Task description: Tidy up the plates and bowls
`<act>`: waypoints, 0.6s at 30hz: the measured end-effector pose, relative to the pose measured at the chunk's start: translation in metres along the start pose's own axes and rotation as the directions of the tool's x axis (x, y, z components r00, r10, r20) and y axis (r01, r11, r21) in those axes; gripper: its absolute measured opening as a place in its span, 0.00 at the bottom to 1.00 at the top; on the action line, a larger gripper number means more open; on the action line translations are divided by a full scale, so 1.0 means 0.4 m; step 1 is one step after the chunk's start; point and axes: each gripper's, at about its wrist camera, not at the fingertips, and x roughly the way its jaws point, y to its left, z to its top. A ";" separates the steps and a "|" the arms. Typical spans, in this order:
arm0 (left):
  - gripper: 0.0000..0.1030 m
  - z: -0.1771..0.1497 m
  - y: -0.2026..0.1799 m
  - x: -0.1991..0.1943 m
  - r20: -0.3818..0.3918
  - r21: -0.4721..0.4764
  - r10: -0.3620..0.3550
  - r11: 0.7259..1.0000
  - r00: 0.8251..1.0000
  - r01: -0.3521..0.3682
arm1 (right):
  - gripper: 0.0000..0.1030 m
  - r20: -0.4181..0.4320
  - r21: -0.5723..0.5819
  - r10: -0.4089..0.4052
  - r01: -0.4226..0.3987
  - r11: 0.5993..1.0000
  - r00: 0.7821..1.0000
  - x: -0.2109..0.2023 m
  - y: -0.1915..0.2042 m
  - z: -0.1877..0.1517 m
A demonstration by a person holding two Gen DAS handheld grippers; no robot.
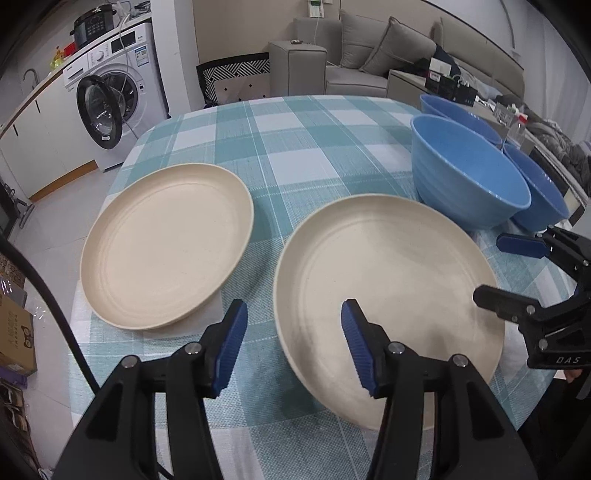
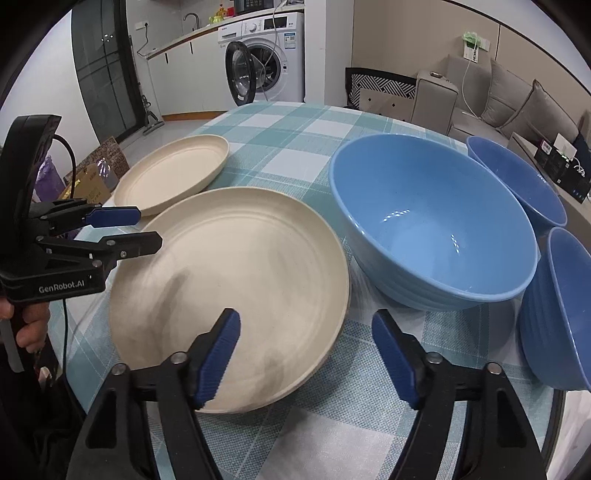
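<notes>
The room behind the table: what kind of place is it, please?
Most likely a home, an open living and laundry area. A washing machine stands beside a counter with a tap, a grey sofa lines the wall, and the table wears a checked cloth.

Even, cool indoor light leaves soft shadows, small glints inside the nearest blue bowl [image 2: 432, 229], and fisheye-bent edges (corners black).

A white washing machine [image 1: 110, 85] stands at ten o'clock, door open; a grey sofa [image 1: 369, 51] fills one o'clock; pale tiled floor [image 1: 55, 229].
</notes>
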 end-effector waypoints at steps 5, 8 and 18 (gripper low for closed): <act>0.78 0.008 0.025 -0.023 0.032 -0.036 -0.011 0.999 0.999 0.012 | 0.84 0.017 0.005 0.018 -0.018 1.000 1.000 -0.015 0.000 0.003; 0.89 0.011 0.034 -0.039 0.058 -0.052 -0.014 0.999 0.998 0.017 | 0.89 0.033 0.003 0.047 -0.047 0.999 0.998 -0.024 0.005 0.006; 1.00 0.021 0.081 -0.088 0.122 -0.102 0.012 0.995 0.992 0.000 | 0.98 0.105 0.003 0.130 -0.131 0.991 0.986 -0.078 0.018 0.015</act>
